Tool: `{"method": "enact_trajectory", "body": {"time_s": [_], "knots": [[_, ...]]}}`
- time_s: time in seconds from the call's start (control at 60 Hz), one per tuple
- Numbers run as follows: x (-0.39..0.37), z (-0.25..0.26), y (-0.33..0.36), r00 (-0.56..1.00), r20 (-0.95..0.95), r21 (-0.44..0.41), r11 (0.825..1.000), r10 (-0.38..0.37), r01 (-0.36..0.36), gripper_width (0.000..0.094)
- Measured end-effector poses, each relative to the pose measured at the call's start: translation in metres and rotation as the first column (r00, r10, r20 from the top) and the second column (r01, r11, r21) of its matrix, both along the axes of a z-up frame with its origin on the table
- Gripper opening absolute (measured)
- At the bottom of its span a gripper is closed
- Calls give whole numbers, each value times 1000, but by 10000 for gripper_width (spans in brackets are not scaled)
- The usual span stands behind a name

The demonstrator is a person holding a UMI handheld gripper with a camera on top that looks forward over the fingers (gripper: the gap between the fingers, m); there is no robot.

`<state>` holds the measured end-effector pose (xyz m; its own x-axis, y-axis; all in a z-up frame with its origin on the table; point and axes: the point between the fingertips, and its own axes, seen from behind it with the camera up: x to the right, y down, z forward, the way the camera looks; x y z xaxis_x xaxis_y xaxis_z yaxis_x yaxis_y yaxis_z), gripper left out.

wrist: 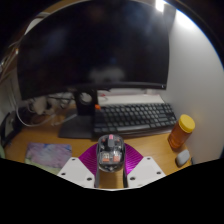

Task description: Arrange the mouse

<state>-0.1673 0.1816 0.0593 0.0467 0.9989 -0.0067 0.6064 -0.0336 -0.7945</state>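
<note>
A see-through mouse (pixel 109 150) with red and dark parts inside sits between my gripper's (pixel 110 160) two fingers. Both magenta pads (pixel 87 158) press against its sides, so the gripper is shut on the mouse. The mouse is held above the wooden desk (pixel 150 143), just in front of the black keyboard (pixel 135 117). Its underside is hidden.
A large dark monitor (pixel 95 50) stands behind the keyboard on its base (pixel 78 127). An orange pill bottle (pixel 180 131) and a small white object (pixel 182 158) sit at the right. A colourful mat (pixel 47 156) lies at the left, with cables and clutter (pixel 45 106) behind it.
</note>
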Motion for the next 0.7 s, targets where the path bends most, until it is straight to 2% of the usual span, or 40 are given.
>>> {"method": "enact_trajectory", "body": {"time_s": [0.05,0.133,0.233,0.367,0.433,0.583,0.7], "knots": [[4,23,-22,1000,-11,-10,1000,19,-19,320],[12,48,-76,996,-16,-25,995,92,-92,318],[24,57,-150,985,-20,-77,982,174,-175,319],[37,21,-234,963,4,-81,960,269,-268,318],[43,-8,-260,958,32,-83,956,286,-282,319],[57,-72,-273,951,124,-21,959,282,-282,355],[56,-71,-272,948,81,43,949,308,-312,448]]}}
